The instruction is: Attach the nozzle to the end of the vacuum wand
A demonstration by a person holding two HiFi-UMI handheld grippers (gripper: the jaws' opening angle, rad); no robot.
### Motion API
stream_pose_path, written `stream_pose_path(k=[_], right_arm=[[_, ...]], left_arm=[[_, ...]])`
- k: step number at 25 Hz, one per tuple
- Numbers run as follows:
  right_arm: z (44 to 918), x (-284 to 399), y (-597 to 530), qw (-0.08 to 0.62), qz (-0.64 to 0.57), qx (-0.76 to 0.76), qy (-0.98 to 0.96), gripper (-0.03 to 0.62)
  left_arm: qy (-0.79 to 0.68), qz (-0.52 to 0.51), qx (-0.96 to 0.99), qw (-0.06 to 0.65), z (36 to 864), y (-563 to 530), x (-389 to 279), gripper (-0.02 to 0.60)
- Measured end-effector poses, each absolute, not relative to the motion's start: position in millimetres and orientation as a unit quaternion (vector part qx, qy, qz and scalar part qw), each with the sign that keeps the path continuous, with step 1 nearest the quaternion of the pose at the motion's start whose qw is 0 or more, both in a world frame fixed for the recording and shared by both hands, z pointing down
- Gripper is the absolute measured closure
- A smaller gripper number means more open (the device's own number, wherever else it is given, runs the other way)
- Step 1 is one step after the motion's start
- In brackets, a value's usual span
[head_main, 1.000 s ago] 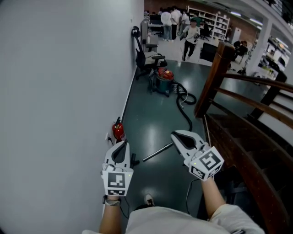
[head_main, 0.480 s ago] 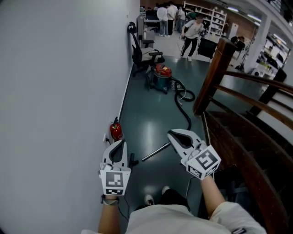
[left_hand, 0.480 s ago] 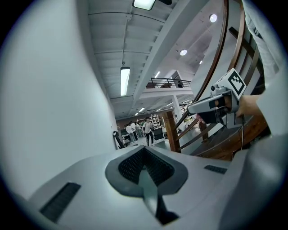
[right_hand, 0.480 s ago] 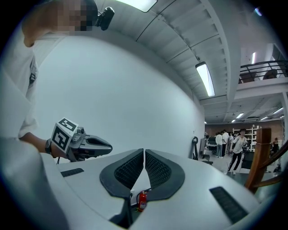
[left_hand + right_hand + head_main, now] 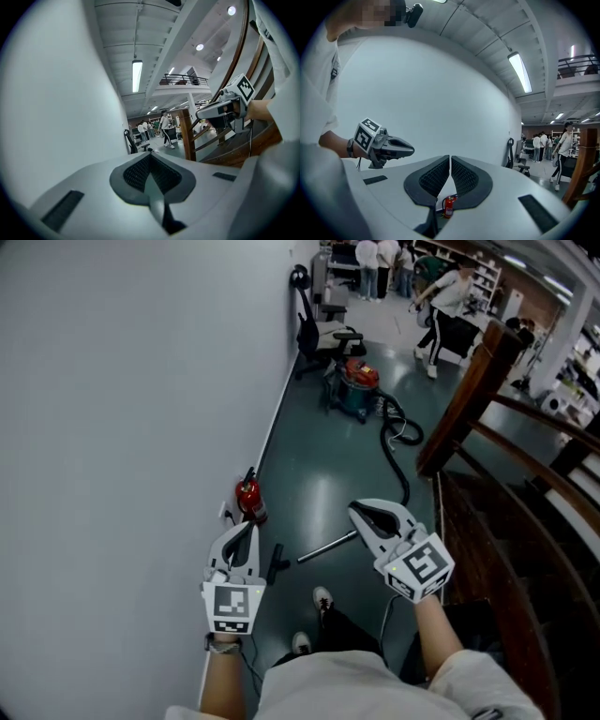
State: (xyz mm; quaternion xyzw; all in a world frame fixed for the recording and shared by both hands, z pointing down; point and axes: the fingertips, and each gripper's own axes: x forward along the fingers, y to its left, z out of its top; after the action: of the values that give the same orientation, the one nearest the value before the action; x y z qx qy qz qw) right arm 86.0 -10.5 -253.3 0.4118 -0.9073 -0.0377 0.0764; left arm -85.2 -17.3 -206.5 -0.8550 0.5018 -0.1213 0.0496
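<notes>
on a glossy dark floor (image 5: 323, 479), wand (image 5: 326, 547) and nozzle (image 5: 276, 561) lie apart

we hold two pale, smooth plastic grippers with ribbed dark pads. the left gripper (image 5: 251, 527) and right gripper (image 5: 362, 512) are both closed on nothing. the wand is a slim shiny metal tube, the nozzle a small black piece near the white wall (image 5: 122, 427). a red cylindrical fire extinguisher (image 5: 249, 499) stands beside it.
</notes>
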Motion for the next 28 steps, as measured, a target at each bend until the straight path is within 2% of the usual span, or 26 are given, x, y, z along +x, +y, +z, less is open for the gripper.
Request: stream_pose_path(k=[14, 28], right_arm=[[-165, 62, -96, 0.111, 0.002, 0.342, -0.933, 0.563], [-5, 48, -128, 0.152, 0.043, 0.332, -0.930, 0.563]], left_arm=[[0.553, -0.154, -0.819, -0.007, -128, -77, -107, 0.581], [0.525, -0.185, -0.828, -0.067, 37, -104, -115, 0.581]])
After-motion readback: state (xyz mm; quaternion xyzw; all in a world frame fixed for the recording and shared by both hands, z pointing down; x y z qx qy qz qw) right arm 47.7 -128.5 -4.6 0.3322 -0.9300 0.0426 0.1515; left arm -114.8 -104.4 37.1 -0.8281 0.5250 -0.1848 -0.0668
